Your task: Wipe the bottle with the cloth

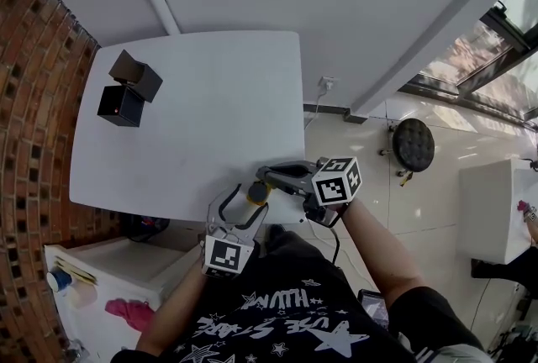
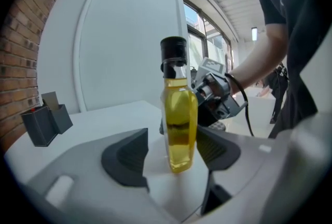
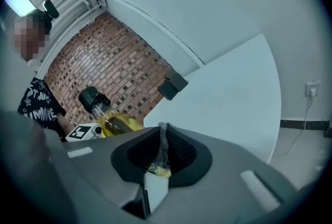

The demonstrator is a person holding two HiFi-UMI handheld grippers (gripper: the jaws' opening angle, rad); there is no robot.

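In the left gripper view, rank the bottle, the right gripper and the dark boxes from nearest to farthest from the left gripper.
1. bottle: between the left gripper's tongs.
2. right gripper: just behind the bottle, to the right.
3. dark boxes: far left on the table.

Table [image 1: 210, 101]: white, set against the pale wall
Boxes [image 1: 128, 91]: two dark ones, touching, near the table's far left corner
Brick wall [image 1: 34, 101]: along the left
Socket [image 1: 326, 84]: low on the wall, right of the table
Stool [image 1: 413, 144]: round, dark, on the tiled floor
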